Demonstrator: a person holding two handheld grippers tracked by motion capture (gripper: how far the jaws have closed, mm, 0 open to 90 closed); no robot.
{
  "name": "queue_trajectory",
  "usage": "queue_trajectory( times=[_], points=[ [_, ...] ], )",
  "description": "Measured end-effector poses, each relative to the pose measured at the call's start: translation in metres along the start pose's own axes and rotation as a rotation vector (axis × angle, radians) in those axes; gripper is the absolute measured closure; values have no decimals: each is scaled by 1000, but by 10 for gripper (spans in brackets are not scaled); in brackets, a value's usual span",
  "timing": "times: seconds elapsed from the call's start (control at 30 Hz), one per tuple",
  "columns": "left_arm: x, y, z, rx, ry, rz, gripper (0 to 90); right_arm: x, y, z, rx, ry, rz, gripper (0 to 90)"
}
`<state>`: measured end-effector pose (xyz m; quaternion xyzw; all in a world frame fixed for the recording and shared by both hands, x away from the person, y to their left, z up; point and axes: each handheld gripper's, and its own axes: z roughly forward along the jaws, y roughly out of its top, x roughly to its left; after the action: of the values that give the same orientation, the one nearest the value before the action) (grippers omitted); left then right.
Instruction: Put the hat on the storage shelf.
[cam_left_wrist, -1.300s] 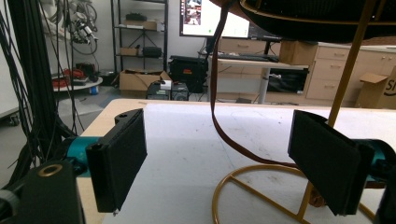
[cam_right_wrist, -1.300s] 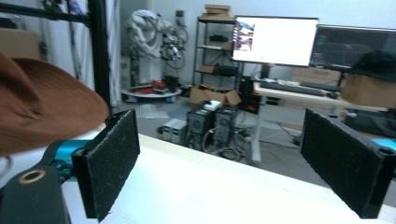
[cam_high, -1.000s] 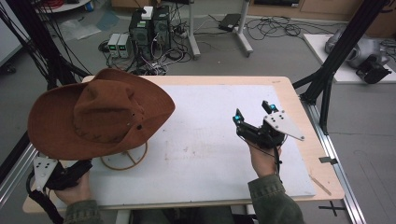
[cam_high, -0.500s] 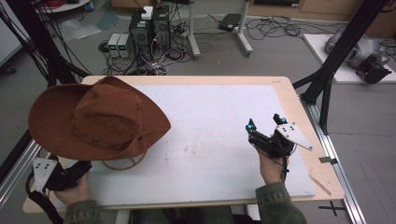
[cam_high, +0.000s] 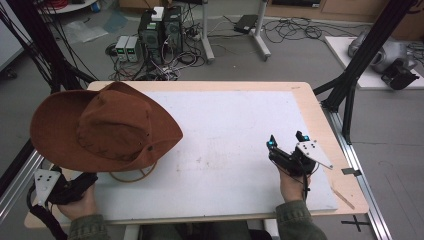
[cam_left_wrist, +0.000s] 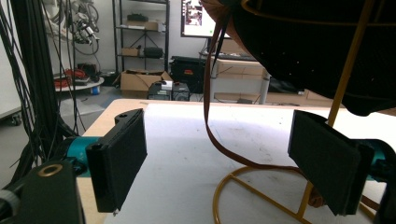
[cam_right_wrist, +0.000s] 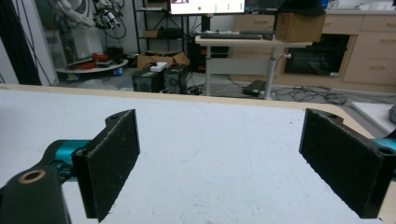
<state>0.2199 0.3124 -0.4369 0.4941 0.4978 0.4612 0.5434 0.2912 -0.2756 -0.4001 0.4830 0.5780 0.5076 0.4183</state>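
Note:
A brown wide-brimmed hat (cam_high: 105, 127) rests on a yellow wire stand (cam_high: 132, 175) at the left of the table. My left gripper (cam_high: 89, 180) sits at the front left corner, just under the brim, held by a hand. In the left gripper view it (cam_left_wrist: 222, 163) is open, with the stand's base ring (cam_left_wrist: 254, 179) and a hanging brown strap (cam_left_wrist: 212, 116) between and beyond its jaws; its right jaw stands beside the stand's upright rod (cam_left_wrist: 346, 77). My right gripper (cam_high: 286, 140) is open over the right side of the white mat, with nothing between the jaws (cam_right_wrist: 224, 163).
The white mat (cam_high: 230, 125) covers most of the wooden table (cam_high: 310, 107). Black frame posts (cam_high: 357, 75) stand at the table's right and left. Computers and cables (cam_high: 160, 30) lie on the floor beyond the far edge.
My right gripper has moved to the right and toward the table's front edge. The hat has settled a little lower on its stand. The left gripper has stayed put.

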Motion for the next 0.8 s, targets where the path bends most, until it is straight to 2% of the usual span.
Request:
queue_trajectory(
  times=[0.07, 0.1, 0.37, 0.53, 0.8],
  points=[
    [0, 0, 0, 0, 1, -5, 196, 1, -5, 0, -2, -13, -22, 115],
    [1, 0, -1, -1, 2, -7, 197, 1, -8, 1, 11, -22, -18, 114],
    [3, 0, -1, -9, 3, -22, 198, -5, -20, 2, 12, -79, 8, 115],
    [3, 0, -1, -6, 3, -25, 198, -8, -25, 3, 20, -85, 32, 115],
    [2, 0, -1, -6, 3, -22, 198, -9, -25, 3, 20, -83, 33, 115]
  ],
)
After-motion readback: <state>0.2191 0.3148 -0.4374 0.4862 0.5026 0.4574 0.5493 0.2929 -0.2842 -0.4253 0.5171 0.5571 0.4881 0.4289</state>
